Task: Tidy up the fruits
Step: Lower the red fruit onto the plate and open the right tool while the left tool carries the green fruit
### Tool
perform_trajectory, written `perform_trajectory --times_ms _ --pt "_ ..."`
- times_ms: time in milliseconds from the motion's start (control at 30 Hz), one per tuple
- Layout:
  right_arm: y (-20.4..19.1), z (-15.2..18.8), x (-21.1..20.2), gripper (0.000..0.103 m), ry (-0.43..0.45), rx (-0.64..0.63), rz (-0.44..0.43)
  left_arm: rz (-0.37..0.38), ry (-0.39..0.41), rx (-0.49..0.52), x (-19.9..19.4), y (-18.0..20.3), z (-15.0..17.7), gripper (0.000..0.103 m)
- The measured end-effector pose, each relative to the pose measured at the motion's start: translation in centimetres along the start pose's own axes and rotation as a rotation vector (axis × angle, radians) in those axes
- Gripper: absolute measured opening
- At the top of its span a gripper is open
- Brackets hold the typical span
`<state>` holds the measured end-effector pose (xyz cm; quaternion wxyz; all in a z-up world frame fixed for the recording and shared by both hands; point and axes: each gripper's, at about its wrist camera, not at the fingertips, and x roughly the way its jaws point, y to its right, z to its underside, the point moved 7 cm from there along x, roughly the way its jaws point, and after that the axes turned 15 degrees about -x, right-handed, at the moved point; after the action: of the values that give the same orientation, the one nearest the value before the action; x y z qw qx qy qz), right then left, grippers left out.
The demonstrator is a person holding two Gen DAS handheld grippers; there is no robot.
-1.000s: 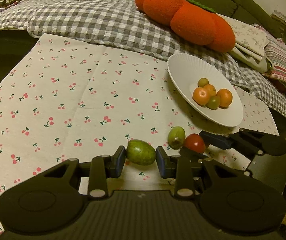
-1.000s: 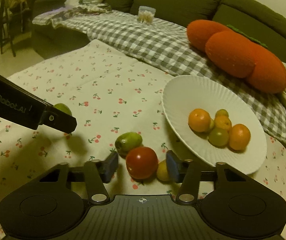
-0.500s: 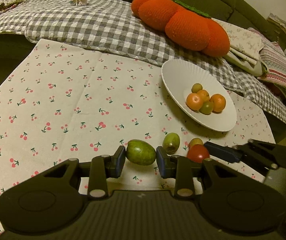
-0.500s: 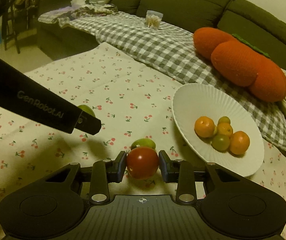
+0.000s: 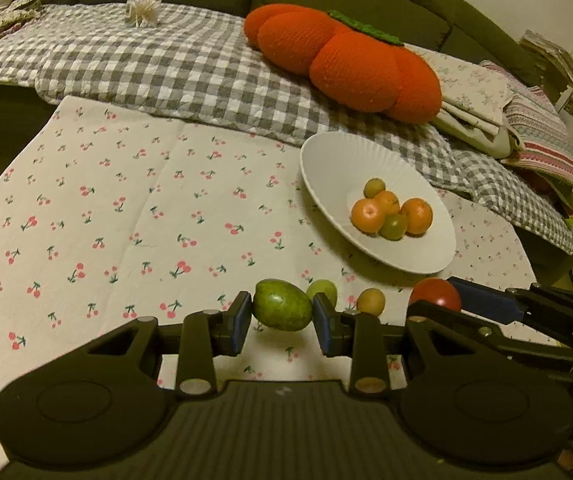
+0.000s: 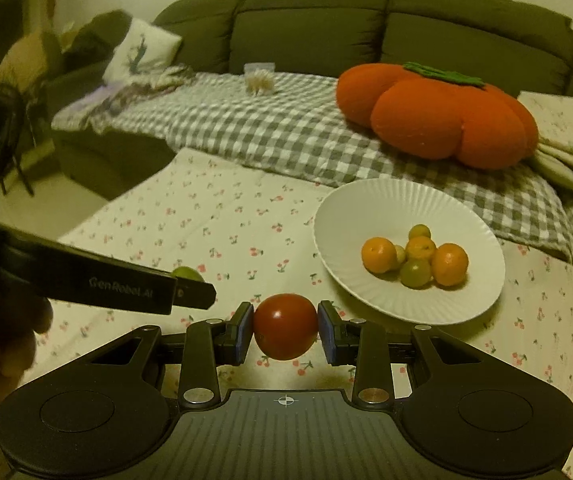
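While you look across both views, the dark green sofa (image 6: 326, 12) fills the top of the frame, with a grey checked blanket (image 5: 158, 68) draped over its seat and an orange pumpkin-shaped cushion (image 5: 346, 60) lying on that blanket at upper right. Below it, your desk (image 5: 106, 220) spreads across the middle under a cherry-print cloth. On the cloth, right of centre, sits the white ribbed plate (image 5: 326, 160), holding 3 orange fruits and 2 small greenish ones bunched together.

At lower centre of the left wrist view, your left gripper (image 5: 282, 318) is pinching the large green fruit (image 5: 282, 310) between its blue pads, lifted clear of the cloth. Just behind it on the cloth lie a small green fruit (image 5: 322, 289) and, to its right, a small yellow fruit (image 5: 371, 300); they sit near each other but apart.

At lower centre of the right wrist view, your right gripper (image 6: 285, 330) is pinching the red tomato (image 6: 285, 326) between its pads, held above the cloth, below and left of the plate. The same tomato shows at the lower right of the left wrist view, beside the plate's near rim.

A small clear container (image 5: 144, 7) of pale sticks stands on the blanket at upper left.
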<state>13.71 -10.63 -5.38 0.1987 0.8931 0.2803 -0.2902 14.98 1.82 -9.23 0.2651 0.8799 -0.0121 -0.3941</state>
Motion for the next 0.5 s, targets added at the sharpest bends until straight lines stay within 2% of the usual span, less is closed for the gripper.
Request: perform_trajectory --times_ms 500 --pt "4.9 0.5 -1.3 0.033 0.028 0.196 0.058 0.028 0.027 0.041 1.0 2.4 -1.2 0.032"
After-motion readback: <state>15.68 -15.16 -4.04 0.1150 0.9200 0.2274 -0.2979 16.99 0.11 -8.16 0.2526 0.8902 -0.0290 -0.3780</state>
